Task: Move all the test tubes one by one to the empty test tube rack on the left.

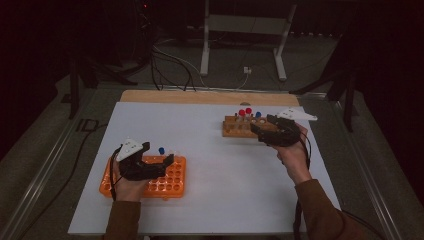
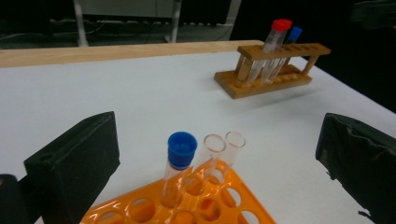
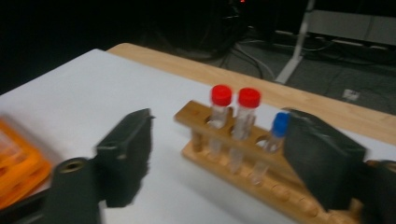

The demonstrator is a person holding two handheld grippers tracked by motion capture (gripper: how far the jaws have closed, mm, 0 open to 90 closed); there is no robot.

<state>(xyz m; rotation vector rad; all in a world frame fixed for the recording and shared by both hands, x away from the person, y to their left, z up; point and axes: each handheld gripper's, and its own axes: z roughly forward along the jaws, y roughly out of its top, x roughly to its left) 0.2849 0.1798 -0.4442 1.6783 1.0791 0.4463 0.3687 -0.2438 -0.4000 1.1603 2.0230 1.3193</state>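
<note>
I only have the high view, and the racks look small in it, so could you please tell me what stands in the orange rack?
Observer: The left gripper view shows the orange rack holding one blue-capped tube and two uncapped tubes beside it.
Operator: Is the left gripper gripping any of them?
Observer: No. The left gripper has its jaws wide apart and touches none.
Operator: And the right one?
Observer: The right gripper has its jaws open in front of the wooden rack, with nothing pinched.
</note>
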